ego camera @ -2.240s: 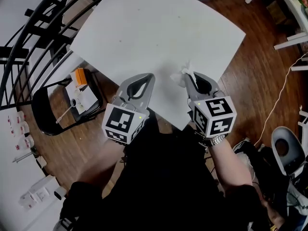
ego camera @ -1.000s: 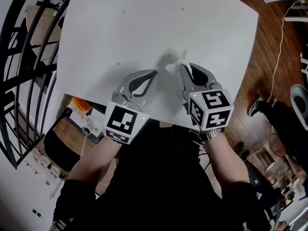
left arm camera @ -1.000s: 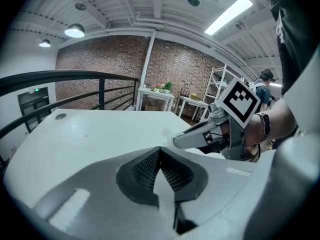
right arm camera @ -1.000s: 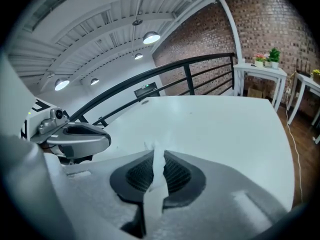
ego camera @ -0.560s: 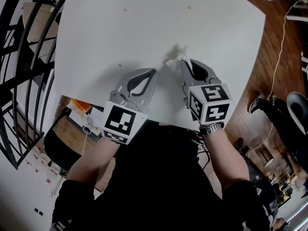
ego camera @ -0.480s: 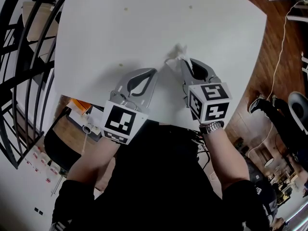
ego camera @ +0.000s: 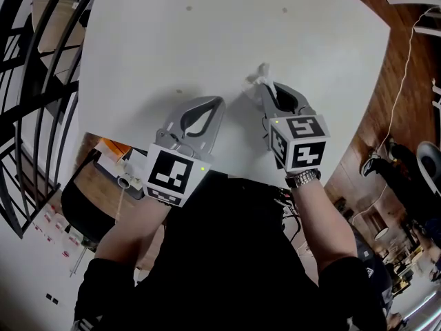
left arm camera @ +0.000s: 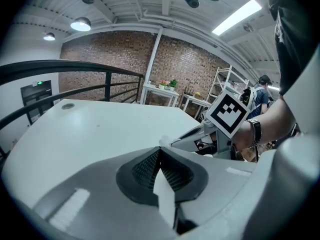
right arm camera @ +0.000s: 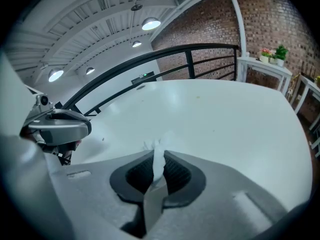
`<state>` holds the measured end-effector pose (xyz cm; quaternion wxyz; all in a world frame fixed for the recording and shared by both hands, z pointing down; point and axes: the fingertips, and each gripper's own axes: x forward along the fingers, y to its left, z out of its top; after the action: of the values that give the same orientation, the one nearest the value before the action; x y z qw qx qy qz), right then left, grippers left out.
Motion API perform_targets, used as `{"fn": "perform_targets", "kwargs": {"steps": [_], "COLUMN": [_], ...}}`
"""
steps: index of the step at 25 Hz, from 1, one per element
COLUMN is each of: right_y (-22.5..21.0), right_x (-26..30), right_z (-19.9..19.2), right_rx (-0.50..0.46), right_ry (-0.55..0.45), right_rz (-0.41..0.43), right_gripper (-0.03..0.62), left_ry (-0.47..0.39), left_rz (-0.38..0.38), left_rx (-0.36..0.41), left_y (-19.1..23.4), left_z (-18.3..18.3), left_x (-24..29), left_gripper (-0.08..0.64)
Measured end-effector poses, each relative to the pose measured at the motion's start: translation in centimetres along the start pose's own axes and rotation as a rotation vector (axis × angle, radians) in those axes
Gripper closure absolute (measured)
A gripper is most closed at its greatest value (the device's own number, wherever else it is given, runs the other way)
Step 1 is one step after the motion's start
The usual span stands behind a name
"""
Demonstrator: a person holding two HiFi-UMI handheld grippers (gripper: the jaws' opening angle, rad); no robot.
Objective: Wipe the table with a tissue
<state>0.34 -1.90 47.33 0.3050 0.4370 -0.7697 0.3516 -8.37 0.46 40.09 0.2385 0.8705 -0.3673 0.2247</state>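
Over the near part of the white tabletop surface (ego camera: 207, 33), the right gripper (ego camera: 265, 92) has its fingers (right arm camera: 182, 174) clamped on a crumpled white tissue (ego camera: 259, 74), with only a small tuft poking past the tips. Beside it the left gripper (ego camera: 213, 105) is pressed closed on nothing. My worry: drag too hard and that thin tuft tears or slips out, leaving bare tips scraping the surface.

The rear wall (left arm camera: 115, 59) is red-brown brick. The ceiling (left arm camera: 130, 4) is white ribbed panel, fitted with round lamps (left arm camera: 80, 24) and a fluorescent strip (left arm camera: 237, 16). The floor (ego camera: 372, 136) is dark wood plank. A black metal railing (left arm camera: 75, 65) borders one side. A white side table (left arm camera: 160, 90) carrying potted plants and white shelving (left arm camera: 220, 86) stand along the brick.
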Motion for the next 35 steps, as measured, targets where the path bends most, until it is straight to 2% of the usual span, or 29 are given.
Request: {"fn": "perform_targets", "kwargs": {"steps": [13,35], "right_y": [2.0,2.1], "right_x": [1.5,1.5], "right_z": [0.2,0.2], "right_rx": [-0.032,-0.027], "right_ry": [0.021,0.03], "right_rz": [-0.007,-0.006], "right_gripper": [0.575,0.575], "left_ry": [-0.012,-0.026], "left_rz": [0.024,0.033], "left_rx": [-0.019,-0.016], "left_y": [2.3,2.3], "left_z": [-1.0,-0.3], "left_x": [-2.0,-2.5], "left_gripper": [0.545,0.545]}}
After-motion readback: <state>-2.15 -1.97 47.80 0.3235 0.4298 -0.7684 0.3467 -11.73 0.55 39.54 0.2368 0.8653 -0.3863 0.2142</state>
